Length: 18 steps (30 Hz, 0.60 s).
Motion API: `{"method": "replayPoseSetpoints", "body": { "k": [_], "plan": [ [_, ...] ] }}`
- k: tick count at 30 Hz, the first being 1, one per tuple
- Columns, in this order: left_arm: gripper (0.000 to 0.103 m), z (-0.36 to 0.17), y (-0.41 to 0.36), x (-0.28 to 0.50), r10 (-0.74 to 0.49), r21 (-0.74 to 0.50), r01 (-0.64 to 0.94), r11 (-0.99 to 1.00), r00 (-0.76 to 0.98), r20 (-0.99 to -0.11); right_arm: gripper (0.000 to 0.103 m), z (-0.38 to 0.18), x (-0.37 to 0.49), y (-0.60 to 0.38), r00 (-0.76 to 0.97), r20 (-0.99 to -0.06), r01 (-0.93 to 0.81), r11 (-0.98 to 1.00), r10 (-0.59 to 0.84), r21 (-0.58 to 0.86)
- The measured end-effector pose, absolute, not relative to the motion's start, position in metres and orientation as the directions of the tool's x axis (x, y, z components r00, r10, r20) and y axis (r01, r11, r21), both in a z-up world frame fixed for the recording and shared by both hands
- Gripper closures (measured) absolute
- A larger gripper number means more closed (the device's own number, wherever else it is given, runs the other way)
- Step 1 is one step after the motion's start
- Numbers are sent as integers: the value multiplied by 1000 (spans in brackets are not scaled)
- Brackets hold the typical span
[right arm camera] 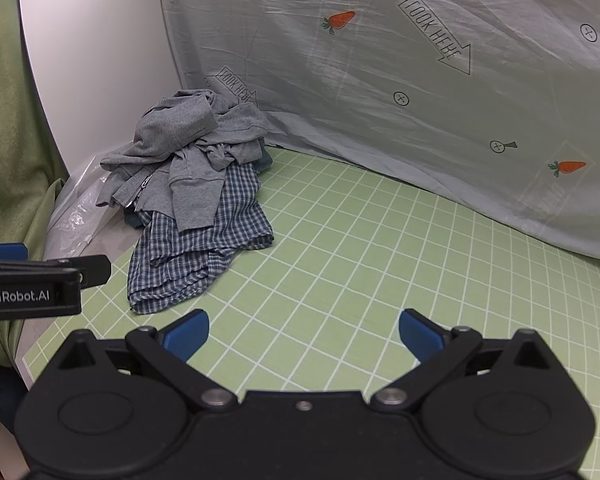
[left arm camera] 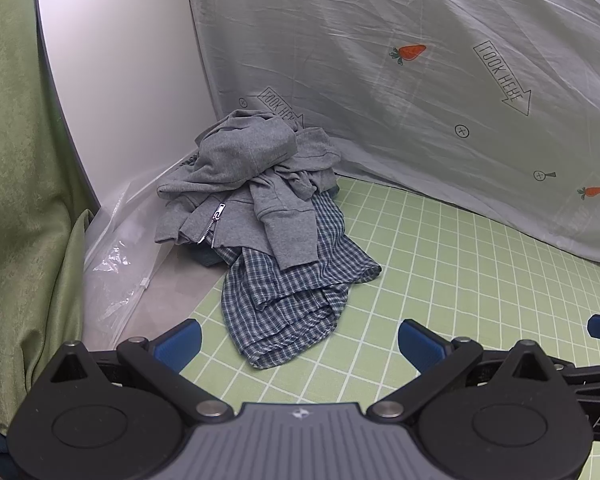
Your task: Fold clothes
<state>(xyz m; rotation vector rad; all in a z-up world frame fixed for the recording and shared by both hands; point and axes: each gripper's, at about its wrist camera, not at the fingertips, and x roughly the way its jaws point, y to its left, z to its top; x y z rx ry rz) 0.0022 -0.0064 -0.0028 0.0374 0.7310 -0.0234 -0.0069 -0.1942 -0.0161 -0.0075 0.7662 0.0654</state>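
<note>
A pile of crumpled clothes lies at the back left of the green grid mat [left arm camera: 440, 280] [right arm camera: 360, 260]. On top is a grey zip hoodie [left arm camera: 244, 176] [right arm camera: 188, 148]; under it a blue checked shirt [left arm camera: 296, 300] [right arm camera: 188, 256] spreads toward me. My left gripper [left arm camera: 300, 344] is open and empty, just short of the shirt's near edge. My right gripper [right arm camera: 304, 334] is open and empty over bare mat, to the right of the pile. The left gripper's body [right arm camera: 40, 284] shows at the left edge of the right wrist view.
A pale sheet with carrots and "LOOK HERE" arrows [left arm camera: 420, 80] [right arm camera: 380, 80] hangs along the back. A white panel [left arm camera: 120, 72] stands at the left, with a clear plastic bag [left arm camera: 116, 264] at its foot and a green curtain [left arm camera: 16, 160] beyond.
</note>
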Motion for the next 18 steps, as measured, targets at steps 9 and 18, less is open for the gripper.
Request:
{"method": "replayPoseSetpoints", "body": {
  "k": [9,18],
  "plan": [
    [0,-4,-7,2,-8,28,36,999,742,-671,1,-16,-6,-195,716,-695,-63,998,58,19],
    [0,-4,-13,8,-6,39,43,998,738,-675,1,-19,-3,-194,708,-703,-69,997,66,24]
  ]
}}
